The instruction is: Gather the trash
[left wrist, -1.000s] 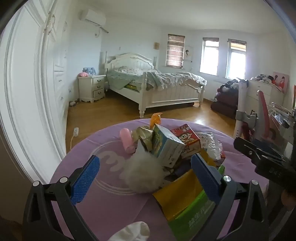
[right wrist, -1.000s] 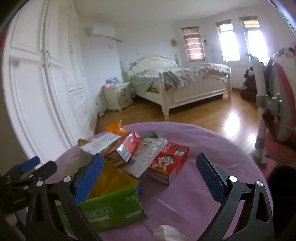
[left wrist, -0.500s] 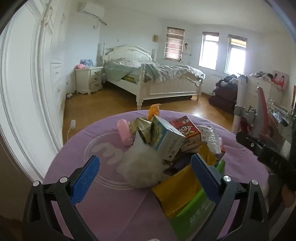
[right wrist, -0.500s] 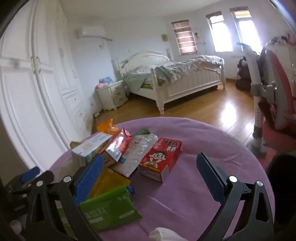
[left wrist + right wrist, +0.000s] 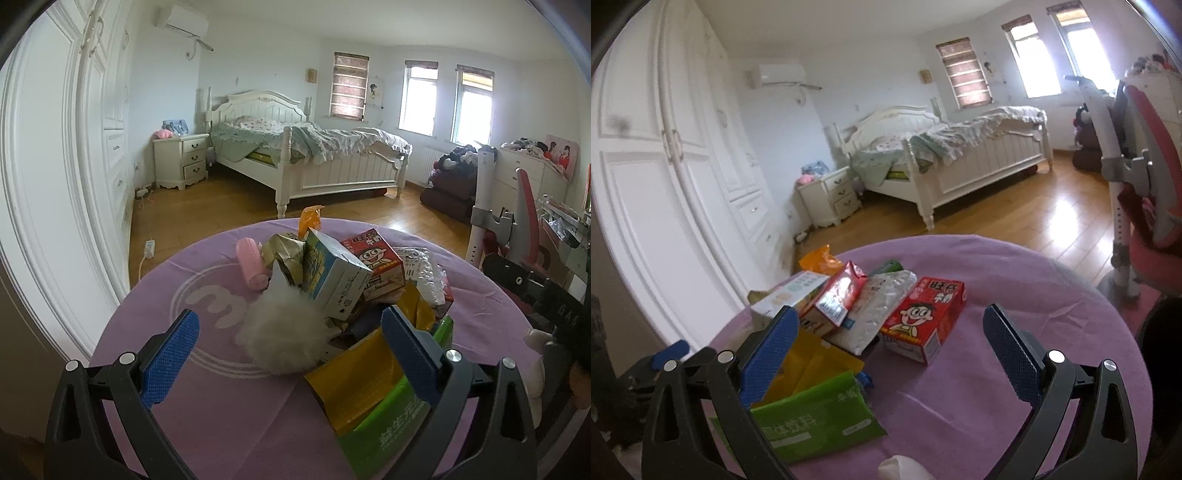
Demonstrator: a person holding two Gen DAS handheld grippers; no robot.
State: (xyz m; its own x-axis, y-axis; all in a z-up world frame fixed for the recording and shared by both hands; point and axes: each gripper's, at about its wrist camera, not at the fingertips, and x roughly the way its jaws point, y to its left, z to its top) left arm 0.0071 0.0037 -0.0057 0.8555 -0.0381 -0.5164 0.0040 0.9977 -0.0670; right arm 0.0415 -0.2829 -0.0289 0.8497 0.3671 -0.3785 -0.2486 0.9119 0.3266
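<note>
A heap of trash lies on a round purple table (image 5: pixel 207 398): a crumpled white tissue ball (image 5: pixel 284 339), a pink roll (image 5: pixel 252 268), a blue-green carton (image 5: pixel 334 280), a red milk carton (image 5: pixel 376 258), yellow (image 5: pixel 351 384) and green (image 5: pixel 384 432) wrappers. My left gripper (image 5: pixel 290 354) is open and empty, its jaws either side of the tissue ball and just short of it. My right gripper (image 5: pixel 890 350) is open and empty, hovering short of the red milk carton (image 5: pixel 923 314); the green wrapper (image 5: pixel 816 417) lies below its left finger.
A white tissue scrap (image 5: pixel 905 469) lies at the table's near edge. A white wardrobe (image 5: pixel 66 184) stands left, a white bed (image 5: pixel 310 155) behind, a pink chair (image 5: pixel 1152 177) at the right. The other gripper (image 5: pixel 535 295) shows at the right of the left wrist view.
Both grippers have risen and tilted a little, so the trash sits lower and nearer in each view. Both stay open and empty. The trash has not moved.
</note>
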